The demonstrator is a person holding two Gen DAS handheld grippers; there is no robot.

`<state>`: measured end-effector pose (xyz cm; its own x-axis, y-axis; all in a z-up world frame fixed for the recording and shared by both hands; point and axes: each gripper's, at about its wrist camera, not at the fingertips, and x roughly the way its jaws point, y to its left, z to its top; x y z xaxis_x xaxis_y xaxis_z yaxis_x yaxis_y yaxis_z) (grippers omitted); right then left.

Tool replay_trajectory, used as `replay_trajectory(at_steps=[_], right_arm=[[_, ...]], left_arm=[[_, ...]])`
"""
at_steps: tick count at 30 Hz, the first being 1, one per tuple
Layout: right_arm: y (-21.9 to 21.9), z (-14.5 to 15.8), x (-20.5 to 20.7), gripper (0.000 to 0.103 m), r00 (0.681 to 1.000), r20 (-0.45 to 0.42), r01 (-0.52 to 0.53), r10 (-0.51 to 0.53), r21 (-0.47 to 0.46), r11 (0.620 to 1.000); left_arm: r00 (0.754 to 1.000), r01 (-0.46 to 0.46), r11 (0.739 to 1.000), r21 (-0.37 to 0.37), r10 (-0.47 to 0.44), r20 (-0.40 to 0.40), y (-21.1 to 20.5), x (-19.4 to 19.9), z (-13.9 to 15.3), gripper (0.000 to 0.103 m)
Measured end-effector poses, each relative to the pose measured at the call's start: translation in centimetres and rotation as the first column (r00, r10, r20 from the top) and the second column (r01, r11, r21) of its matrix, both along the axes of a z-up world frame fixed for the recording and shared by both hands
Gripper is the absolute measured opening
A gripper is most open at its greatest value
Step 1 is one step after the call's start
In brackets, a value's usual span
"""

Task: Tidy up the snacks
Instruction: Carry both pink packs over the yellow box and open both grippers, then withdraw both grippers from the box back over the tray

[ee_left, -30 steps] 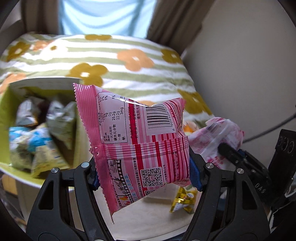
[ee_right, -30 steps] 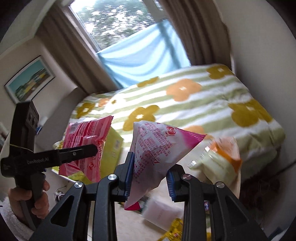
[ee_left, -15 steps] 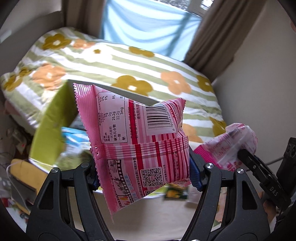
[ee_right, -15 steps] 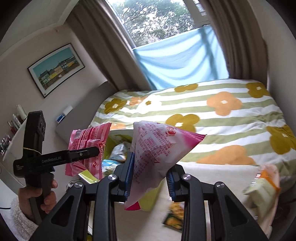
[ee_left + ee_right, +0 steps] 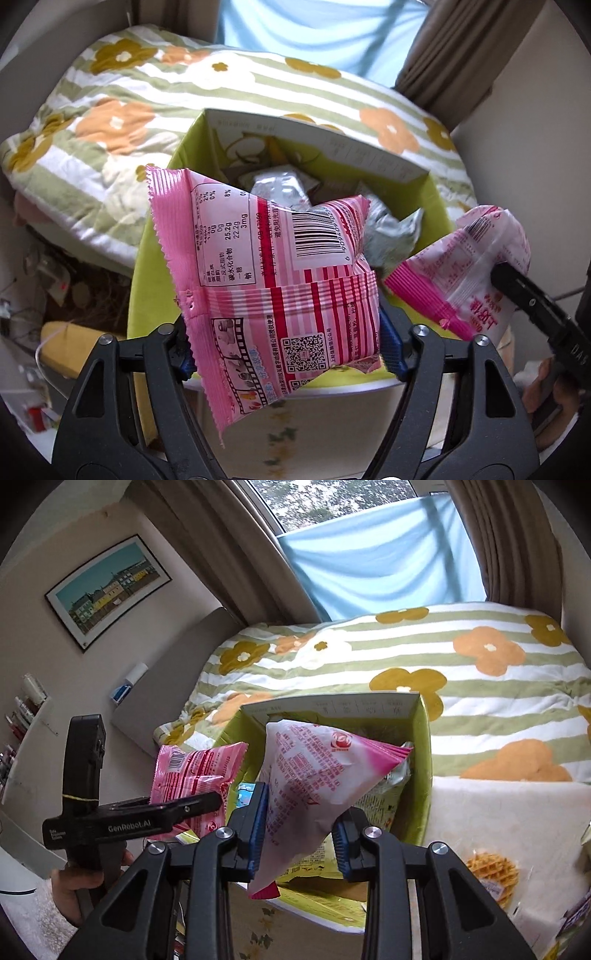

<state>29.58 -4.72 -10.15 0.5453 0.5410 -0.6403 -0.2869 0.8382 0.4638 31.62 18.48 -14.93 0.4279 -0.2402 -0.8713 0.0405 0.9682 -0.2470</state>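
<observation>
My left gripper (image 5: 291,354) is shut on a pink striped snack packet (image 5: 273,273) with a barcode and holds it above the open green box (image 5: 159,206). My right gripper (image 5: 299,830) is shut on a white and pink snack bag (image 5: 314,775), also over the green box (image 5: 424,760). In the left wrist view the white and pink bag (image 5: 465,273) hangs at the right, beside the box. In the right wrist view the pink striped packet (image 5: 192,771) sits at the left. Several silver and green snack packets (image 5: 391,232) lie inside the box.
A bed with a green-striped flowered quilt (image 5: 369,664) lies behind the box. A waffle snack (image 5: 491,871) lies on the cream table (image 5: 498,812) at the right. Clutter (image 5: 48,280) sits on the floor at the left.
Both grippers moved left and forward over the green box, still holding their packets. The box is now under both and its inside shows.
</observation>
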Motion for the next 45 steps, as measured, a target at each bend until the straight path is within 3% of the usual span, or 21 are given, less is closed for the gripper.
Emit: replay_trajectory(at_steps=[2,3,8,13,19,20,22,23,24,29,45], right_arm=[[0.3,-0.6,0.0,0.029,1.000,-0.022,0.022,-0.022,-0.007,1.000],[0.3,-0.8,-0.1,0.029,0.999,-0.031,0.034,-0.034,-0.012,0.999],[0.1,-1.3,-0.4,0.029,0.995,-0.065,0.070,-0.073,-0.056,0.996],[0.5,-1.5,-0.7,0.029,0.996,-0.081,0.035,-0.043,-0.106,0.994],[1.0,-2.1,-0.3,0.030,0.994,-0.110,0.002,-0.013,-0.103,0.995],[1.0,-2.1,-0.2,0.034,0.993,-0.113,-0.002,-0.009,-0.097,0.995],[1.3,-2.1,-0.2,0.063,0.993,-0.116,0.005,-0.021,-0.139,0.990],[1.5,-1.9,-0.3,0.087,0.995,-0.101,0.009,-0.025,-0.158,0.987],[1.6,-1.8,-0.5,0.098,0.996,-0.086,0.006,-0.021,-0.168,0.986],[2.0,-1.4,-1.4,0.102,1.000,0.001,-0.001,0.001,-0.216,0.976],[2.4,-0.5,-2.2,0.102,1.000,0.005,0.031,-0.031,-0.229,0.973]], left_arm=[[1.000,0.015,1.000,0.017,-0.015,0.003,0.0,0.1,-0.5,0.091],[1.000,0.021,0.999,0.033,-0.021,0.011,0.0,0.1,-0.7,0.102],[0.999,0.026,0.999,0.044,-0.027,0.024,0.7,-0.3,-1.1,0.103],[0.999,-0.003,0.999,0.051,0.001,0.043,1.3,-1.3,-0.8,0.103],[0.997,-0.013,0.999,0.038,0.010,0.072,1.6,-2.1,0.2,0.103],[0.997,-0.012,0.999,0.045,0.009,0.074,1.5,-2.2,0.3,0.103],[0.997,-0.014,0.998,0.057,0.009,0.077,1.3,-2.3,0.4,0.103],[0.997,-0.014,0.998,0.057,0.009,0.081,1.3,-2.5,0.4,0.103],[0.996,-0.014,0.998,0.054,0.010,0.085,1.3,-2.6,0.5,0.103],[0.996,-0.010,0.999,0.051,0.005,0.091,1.2,-3.3,0.8,0.103],[0.991,0.045,0.997,0.057,-0.052,0.125,0.8,-4.2,2.1,0.103]])
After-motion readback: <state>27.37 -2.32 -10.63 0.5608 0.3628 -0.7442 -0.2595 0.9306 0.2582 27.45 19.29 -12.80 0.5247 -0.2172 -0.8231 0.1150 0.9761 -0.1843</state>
